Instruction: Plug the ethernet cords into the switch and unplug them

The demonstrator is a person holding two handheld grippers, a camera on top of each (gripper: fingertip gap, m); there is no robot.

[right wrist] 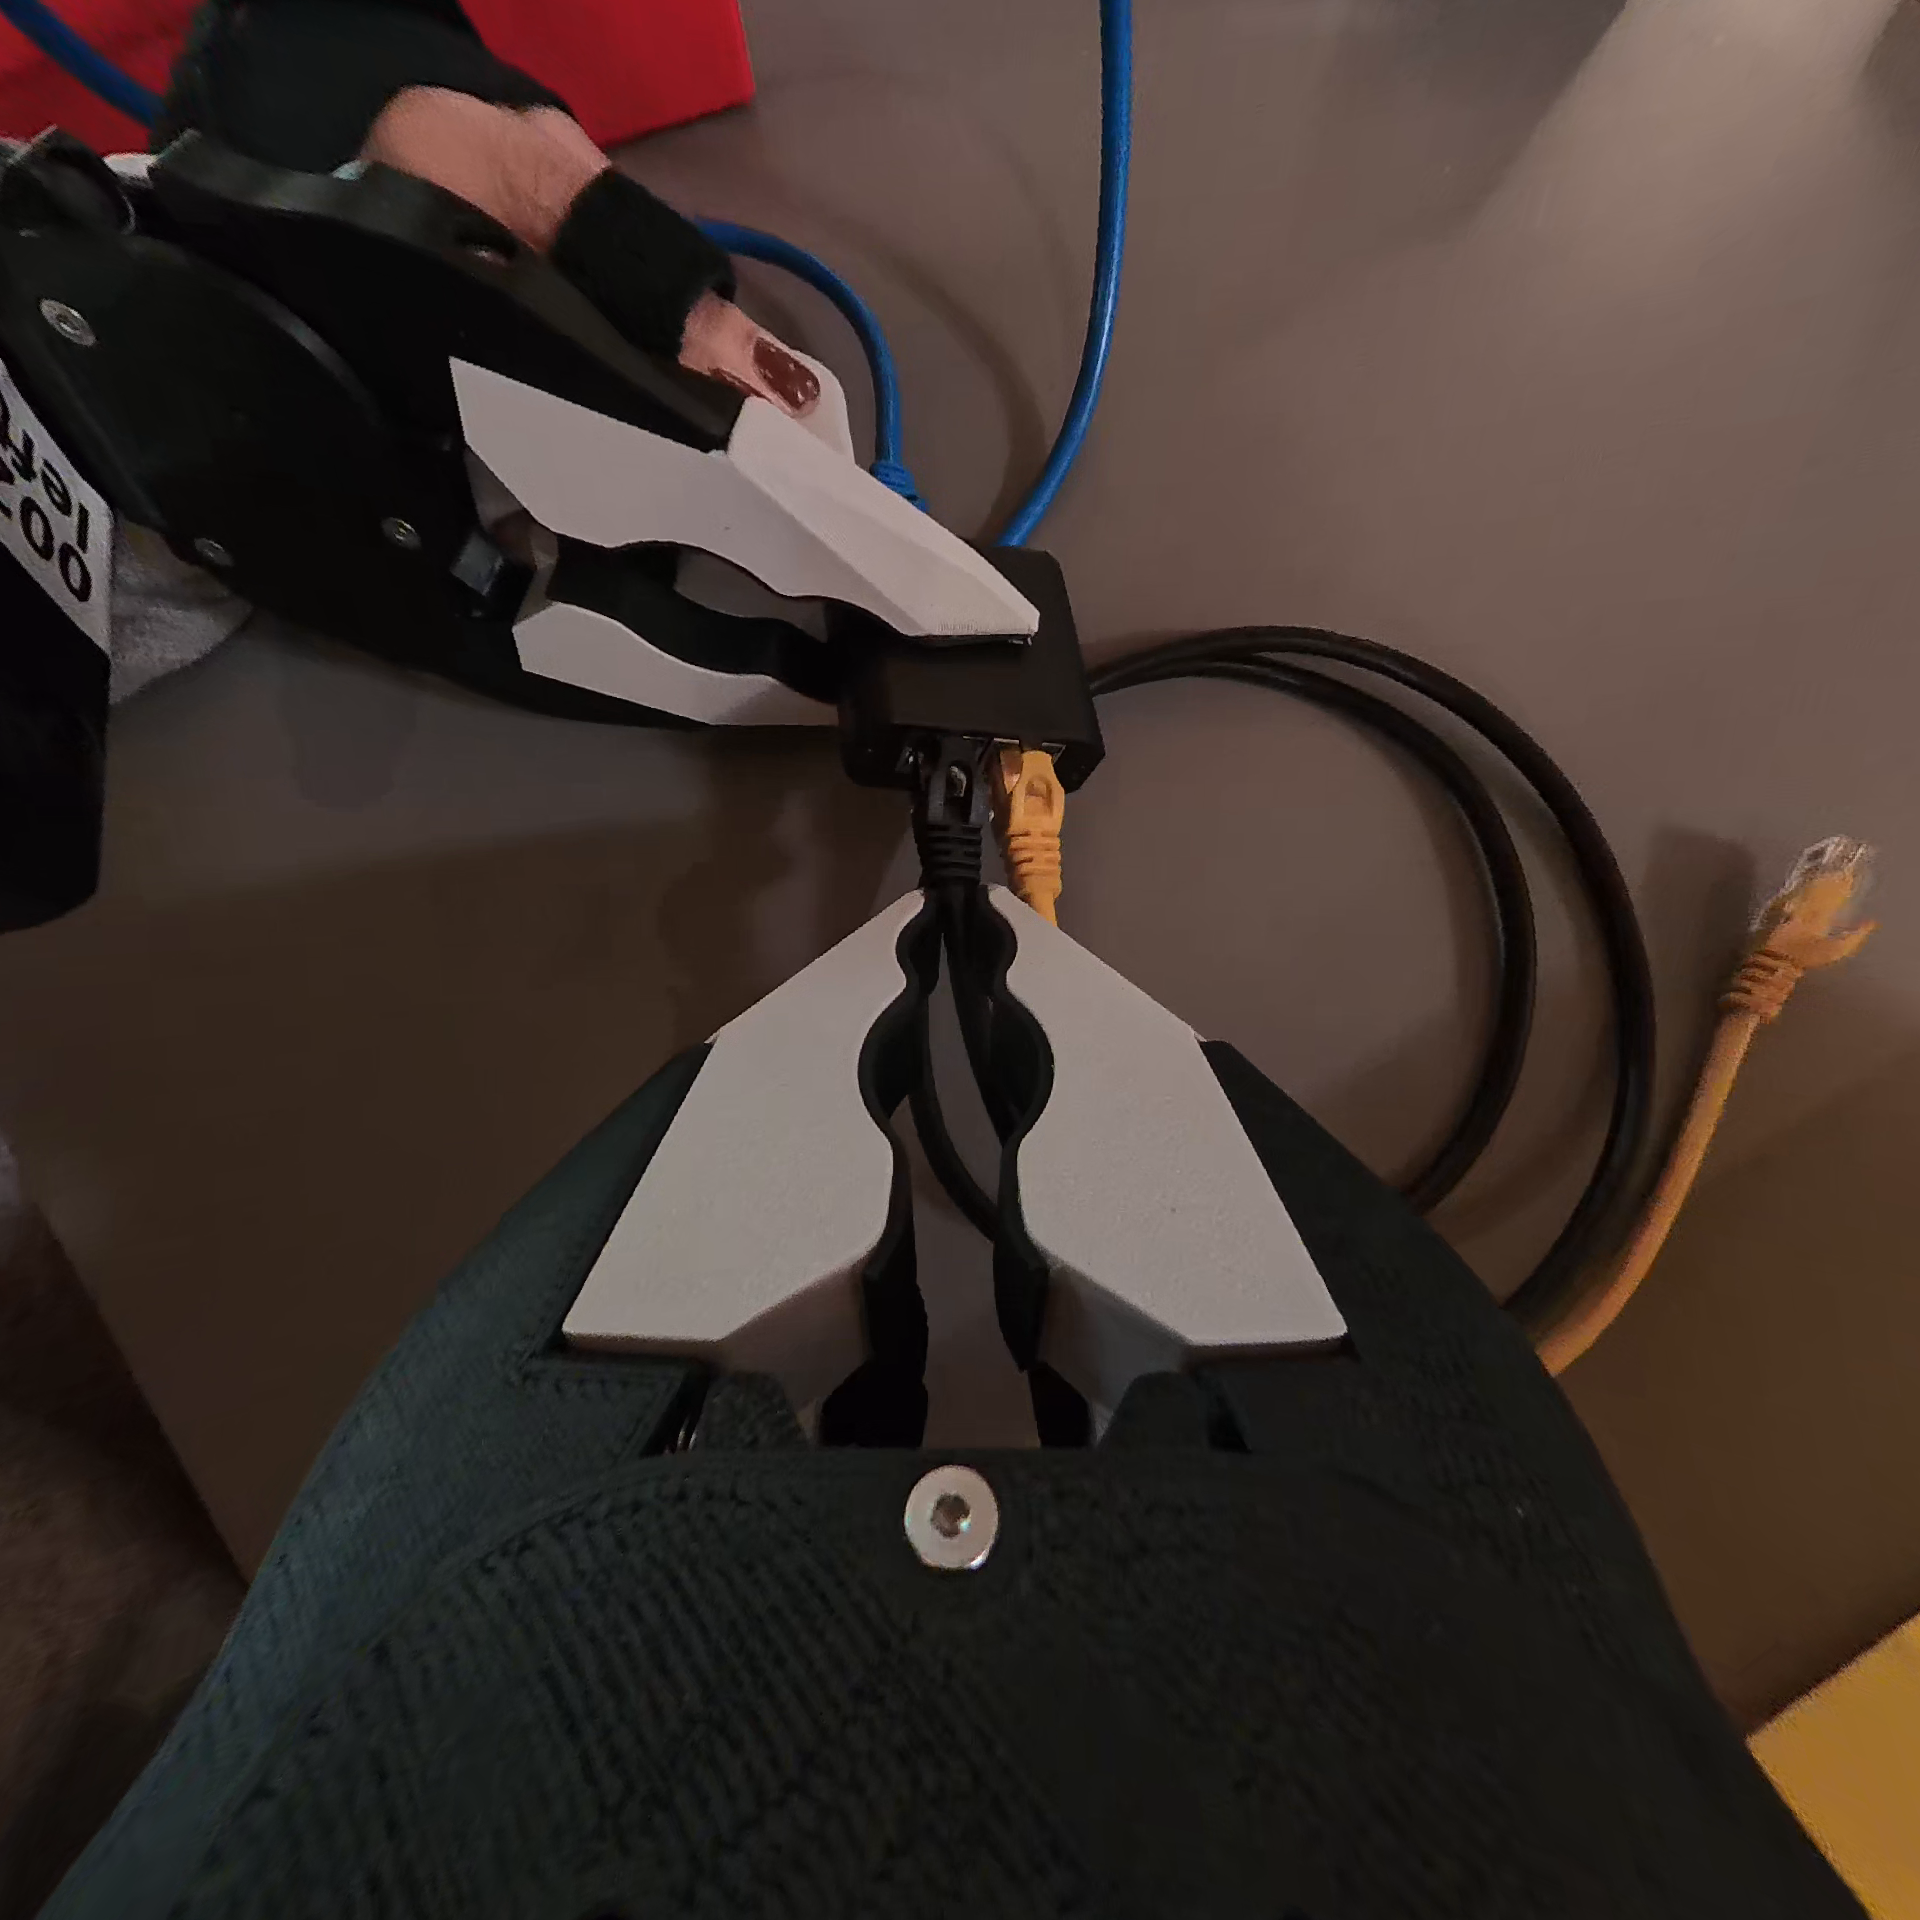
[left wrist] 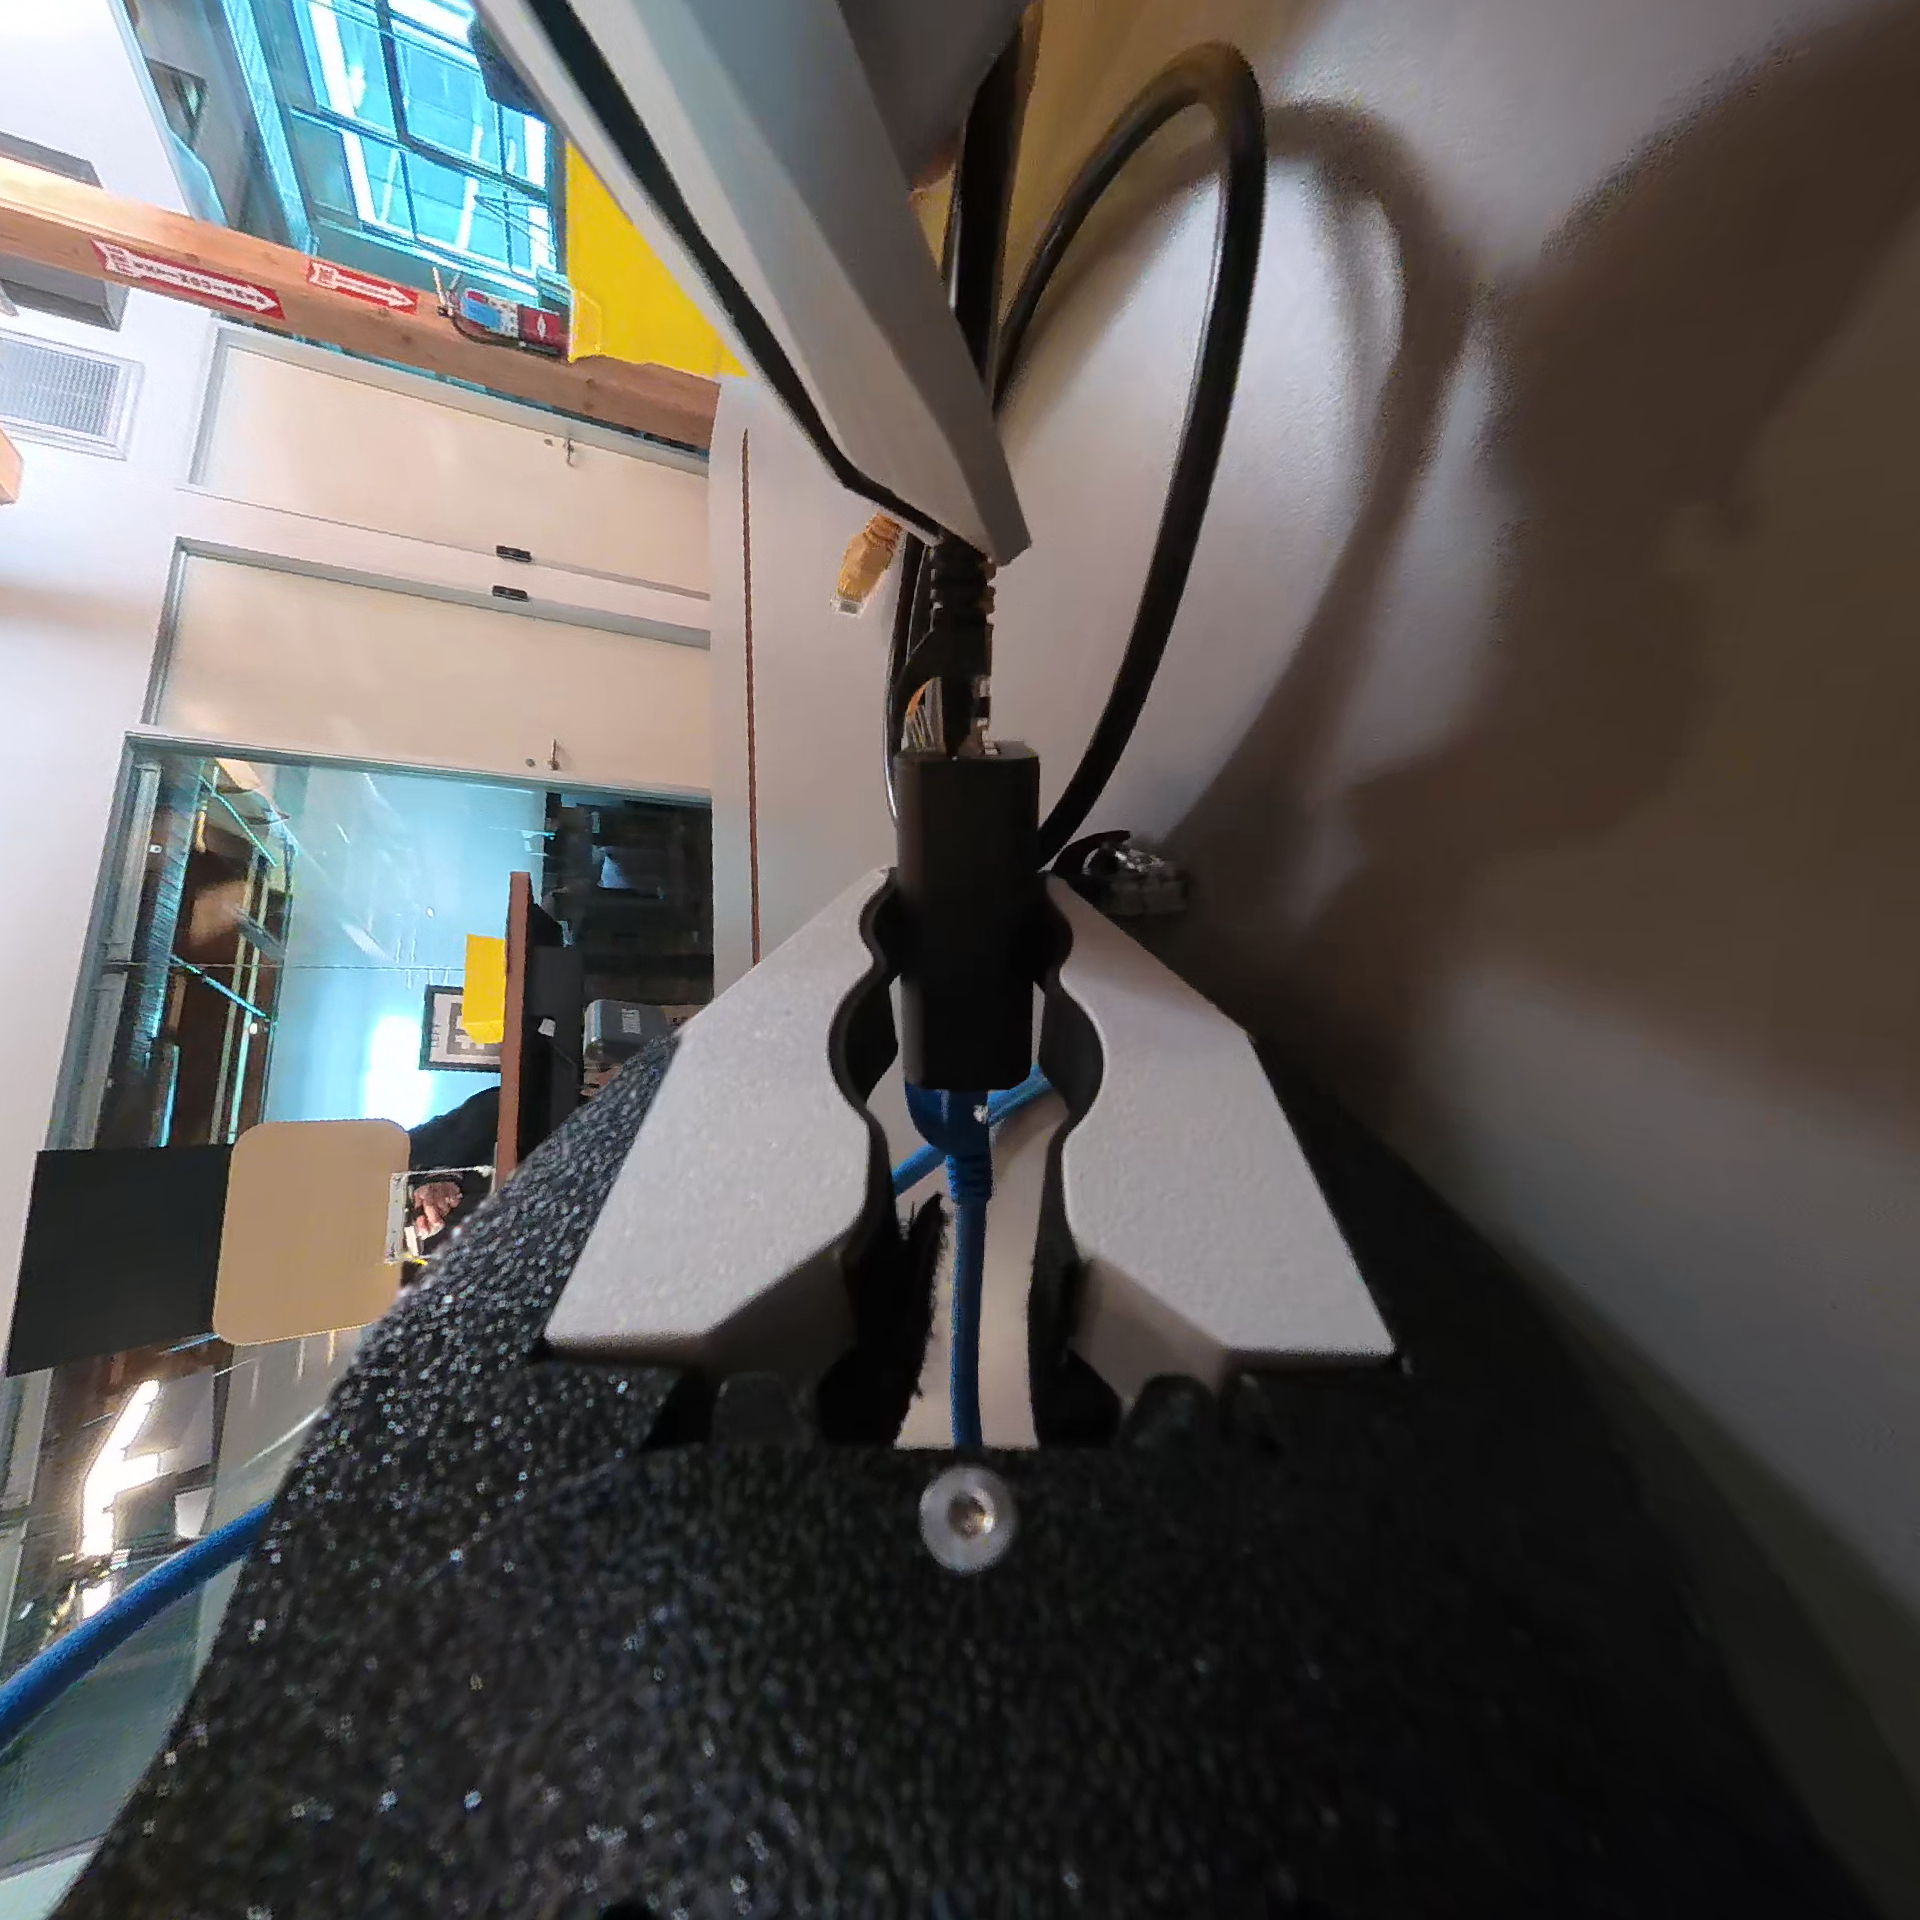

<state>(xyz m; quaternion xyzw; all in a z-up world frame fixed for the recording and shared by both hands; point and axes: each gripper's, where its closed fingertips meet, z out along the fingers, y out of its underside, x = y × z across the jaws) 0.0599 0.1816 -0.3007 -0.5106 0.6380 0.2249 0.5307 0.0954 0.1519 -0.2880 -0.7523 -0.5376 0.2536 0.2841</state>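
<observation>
The switch (right wrist: 966, 665) is a small black box just above the table. My left gripper (right wrist: 925, 665) comes in from the left and is shut on it, one finger above and one below. It also shows in the left wrist view, where my left gripper (left wrist: 966, 894) clamps the switch (left wrist: 966, 935). A black plug (right wrist: 948, 805) sits in a front port beside a yellow plug (right wrist: 1031, 821). My right gripper (right wrist: 958, 920) is shut on the black ethernet cord (right wrist: 961, 997) just behind its plug. Blue cords (right wrist: 1091, 312) enter the switch's back.
The black cord loops on the grey table (right wrist: 1455, 312) to the right (right wrist: 1558, 935). A loose yellow plug (right wrist: 1808, 904) lies beyond the loop. A red object (right wrist: 644, 62) is at the far left and a yellow sheet (right wrist: 1849, 1766) at the near right. The gap from one gripper's tips to the other's is roughly 5 cm.
</observation>
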